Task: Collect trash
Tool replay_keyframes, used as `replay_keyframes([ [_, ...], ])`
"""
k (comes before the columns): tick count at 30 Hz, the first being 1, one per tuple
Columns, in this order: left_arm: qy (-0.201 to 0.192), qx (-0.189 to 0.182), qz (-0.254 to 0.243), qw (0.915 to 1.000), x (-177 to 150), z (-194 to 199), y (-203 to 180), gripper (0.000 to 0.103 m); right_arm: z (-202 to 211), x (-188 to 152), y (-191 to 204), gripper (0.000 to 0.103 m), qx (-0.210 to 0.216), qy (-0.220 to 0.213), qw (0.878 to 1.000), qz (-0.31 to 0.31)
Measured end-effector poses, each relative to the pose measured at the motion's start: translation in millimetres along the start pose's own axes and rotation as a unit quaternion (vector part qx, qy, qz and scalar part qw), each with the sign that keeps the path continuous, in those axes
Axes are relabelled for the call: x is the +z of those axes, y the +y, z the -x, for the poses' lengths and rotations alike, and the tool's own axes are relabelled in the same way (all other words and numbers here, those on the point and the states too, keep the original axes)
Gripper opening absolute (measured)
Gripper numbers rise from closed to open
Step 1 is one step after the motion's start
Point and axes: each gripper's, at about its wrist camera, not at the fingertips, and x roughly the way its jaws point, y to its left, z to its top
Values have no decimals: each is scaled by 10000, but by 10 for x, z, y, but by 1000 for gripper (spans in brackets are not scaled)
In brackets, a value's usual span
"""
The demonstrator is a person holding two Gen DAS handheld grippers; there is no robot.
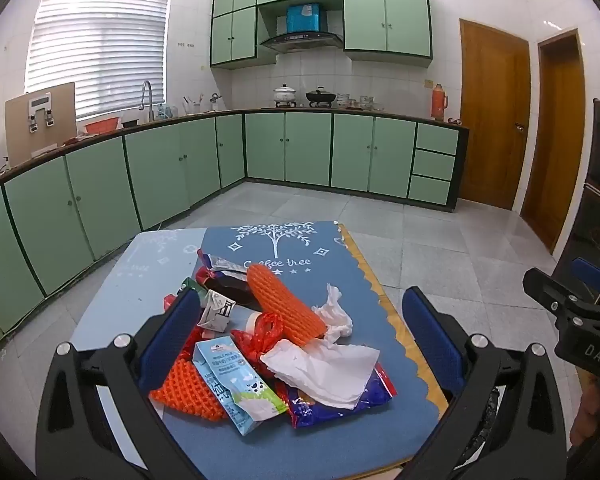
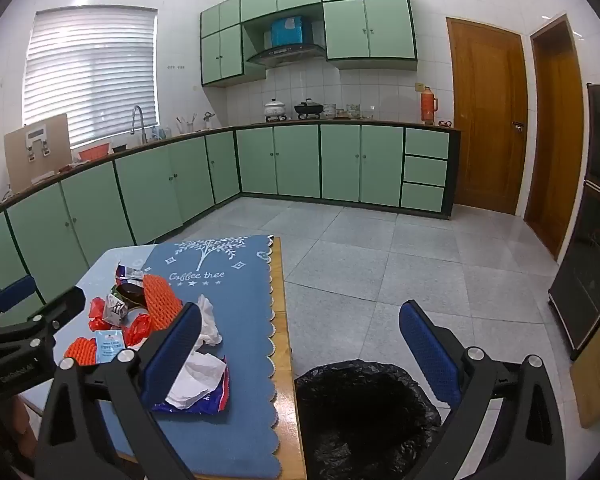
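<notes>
Trash (image 1: 284, 344): crumpled tissues, orange foam nets, milk cartons, wrappers.

- My left gripper's fingers (image 1: 172, 340) cover part of the orange net (image 1: 188, 392) at 7 o'clock.
- The tissue (image 1: 324, 372) hides most of the blue wrapper (image 1: 340, 404).
- The bin (image 2: 364, 420) runs off the bottom edge at 6 o'clock; I can't make out its dark inside.
- Carton (image 2: 110, 346) print is too small to read.
</notes>
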Motion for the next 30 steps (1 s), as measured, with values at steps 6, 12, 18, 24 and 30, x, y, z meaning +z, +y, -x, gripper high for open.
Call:
replay_keyframes([
  [6, -7, -21, 7, 10000, -1, 4, -13, 98, -2, -3, -2, 97, 12, -15, 10000, -25],
  [12, -9, -44, 11, 10000, 0, -4, -32, 98, -1, -4, -4, 97, 7, -24, 10000, -32],
  [18, -28, -7, 28, 10000, -1, 10, -1, 98, -2, -5, -1, 97, 7, -24, 10000, -31],
  [24, -35, -1, 24, 10000, -2, 11, -2, 98, -7, -7, 1, 97, 9, -26, 10000, -32],
  [30, -35, -1, 26, 10000, -2, 13, -3, 98, -10, -7, 0, 97, 7, -26, 10000, -35],
])
